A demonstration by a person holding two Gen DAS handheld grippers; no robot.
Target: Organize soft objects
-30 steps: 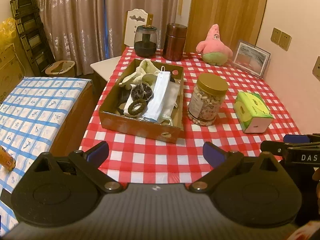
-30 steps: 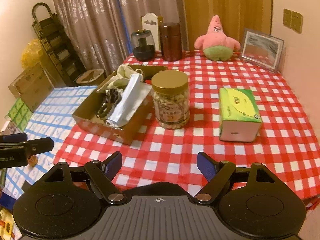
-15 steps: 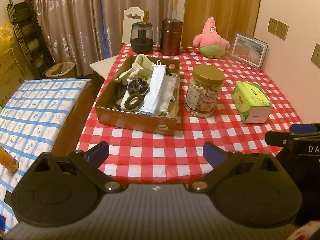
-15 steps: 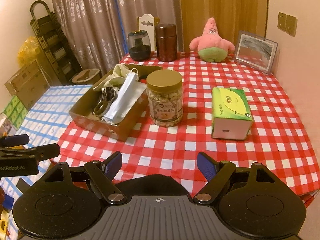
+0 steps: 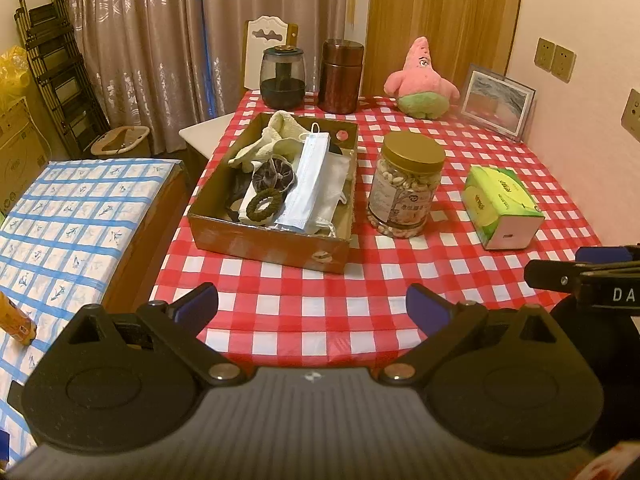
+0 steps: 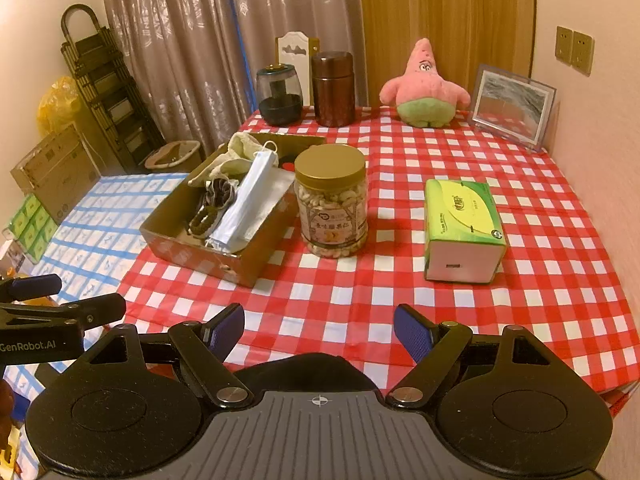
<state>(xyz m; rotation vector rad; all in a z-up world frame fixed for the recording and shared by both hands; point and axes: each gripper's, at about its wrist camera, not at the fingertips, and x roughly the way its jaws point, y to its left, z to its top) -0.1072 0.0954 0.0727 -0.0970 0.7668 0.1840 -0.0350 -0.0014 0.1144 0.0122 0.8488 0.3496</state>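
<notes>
A brown cardboard box (image 5: 280, 246) (image 6: 224, 266) on the red checked table holds soft things: a blue face mask (image 5: 308, 184) (image 6: 246, 200), a cream cloth (image 5: 276, 138), a grey scrunchie (image 5: 274, 174) and a dark hair tie (image 5: 264, 206). A pink star plush (image 5: 422, 84) (image 6: 424, 90) sits at the table's far side. My left gripper (image 5: 312, 306) is open and empty, near the table's front edge. My right gripper (image 6: 318, 330) is open and empty, over the front edge.
A nut jar (image 5: 406, 184) (image 6: 331, 200) stands right of the box. A green tissue pack (image 5: 500, 206) (image 6: 462, 226) lies further right. Two dark jars (image 5: 340, 76) and a picture frame (image 5: 496, 104) stand at the back. A blue-checked surface (image 5: 80, 208) lies left.
Both grippers have drawn back from the table, so the box and jar look farther away. Both stay open and empty.
</notes>
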